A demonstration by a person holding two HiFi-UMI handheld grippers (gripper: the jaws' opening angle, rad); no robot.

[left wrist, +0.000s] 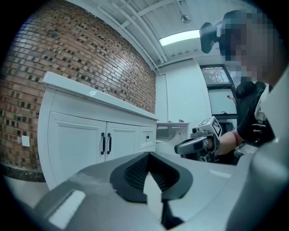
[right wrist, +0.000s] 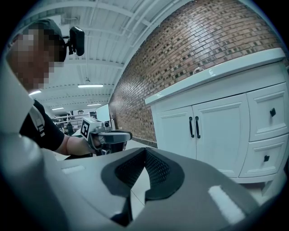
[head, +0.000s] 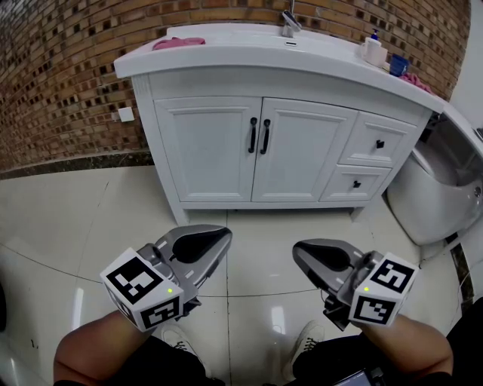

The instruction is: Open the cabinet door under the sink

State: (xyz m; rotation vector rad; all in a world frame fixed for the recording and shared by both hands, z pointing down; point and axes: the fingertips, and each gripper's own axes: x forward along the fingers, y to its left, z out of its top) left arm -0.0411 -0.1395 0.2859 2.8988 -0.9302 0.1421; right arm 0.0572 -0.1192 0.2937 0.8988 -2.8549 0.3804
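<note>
The white cabinet under the sink has two doors, the left door [head: 207, 147] and the right door [head: 302, 151], both closed. Two black vertical handles [head: 259, 136] sit side by side at the middle seam, and show again as handles [left wrist: 106, 143] and handles [right wrist: 194, 127]. My left gripper [head: 221, 236] [left wrist: 149, 155] and right gripper [head: 299, 249] [right wrist: 145, 150] hover low over the tiled floor, well short of the cabinet. Both point toward it, shut, with nothing between the jaws.
Two drawers [head: 372, 143] with black knobs sit right of the doors. A white toilet [head: 441, 188] stands at the far right. On the counter are a pink cloth [head: 177, 43], a faucet [head: 289, 22] and a soap bottle [head: 373, 50]. A brick wall [head: 68, 75] runs behind.
</note>
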